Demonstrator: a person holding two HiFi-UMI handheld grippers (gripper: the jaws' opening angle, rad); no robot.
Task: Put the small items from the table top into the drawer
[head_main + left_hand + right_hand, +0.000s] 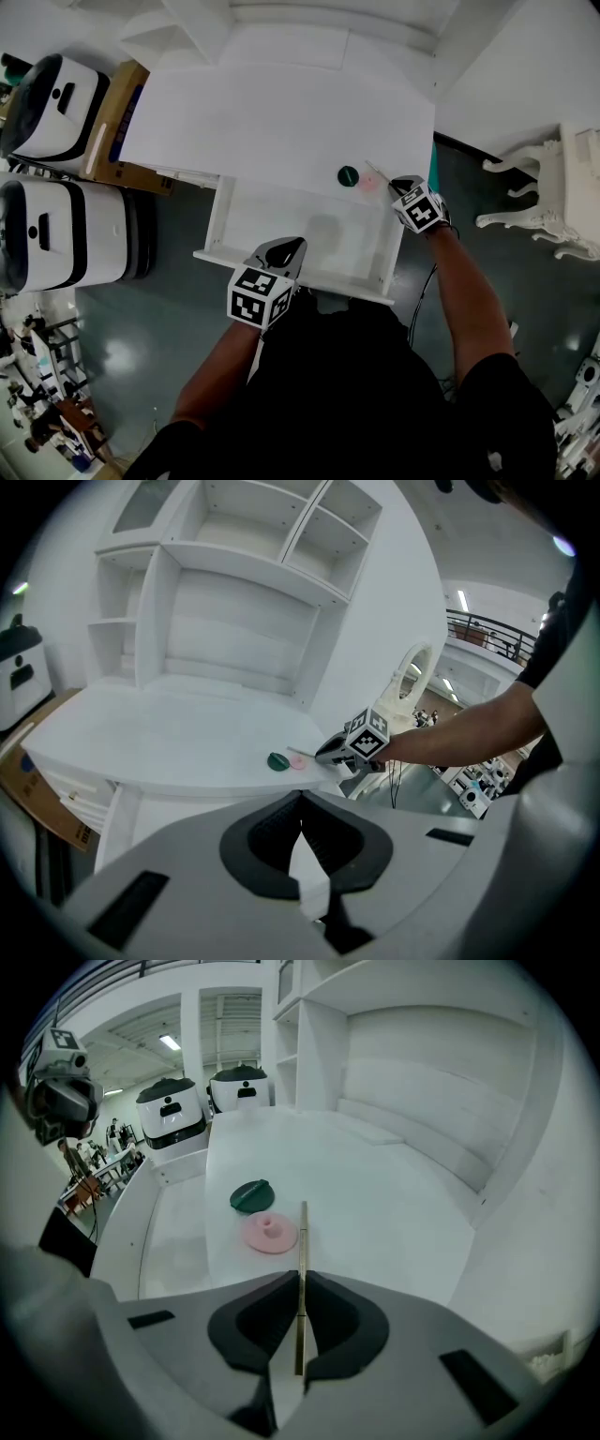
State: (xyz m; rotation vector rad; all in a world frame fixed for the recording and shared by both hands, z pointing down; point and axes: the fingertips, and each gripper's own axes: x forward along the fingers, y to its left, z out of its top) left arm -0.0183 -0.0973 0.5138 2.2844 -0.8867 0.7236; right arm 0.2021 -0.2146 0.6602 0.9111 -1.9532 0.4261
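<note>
Desk (281, 112): white, with shelving at the back. The drawer (281, 220) under its front edge is pulled out. I see nothing on the part of its floor that shows, so I judge no item stowed yet.

Left tool (284, 251): hangs over the drawer's front rim. Jaws are pressed together with nothing between them. Idle, by my reading.

Right tool (301, 1283): at the desk's right front corner, jaws pinching the near end of a thin stick (303, 1241).

Progress: I judge the task at its first pick. The drawer is open and one item is gripped, but none has been carried over. The stick and both discs have yet to go in.

Stick: its long axis runs straight out along the right tool's line of sight, pointing away from the jaws toward the back of the desk. In the head view that reads as a slant up and to the left. The free end reaches just past the pink disc (271, 1233) on its right side. I cannot tell whether that end rests on the desk or is raised off it.

Green disc (251, 1195): lies flat just beyond the pink one, near the edge above the drawer. Neither disc is held.
</note>
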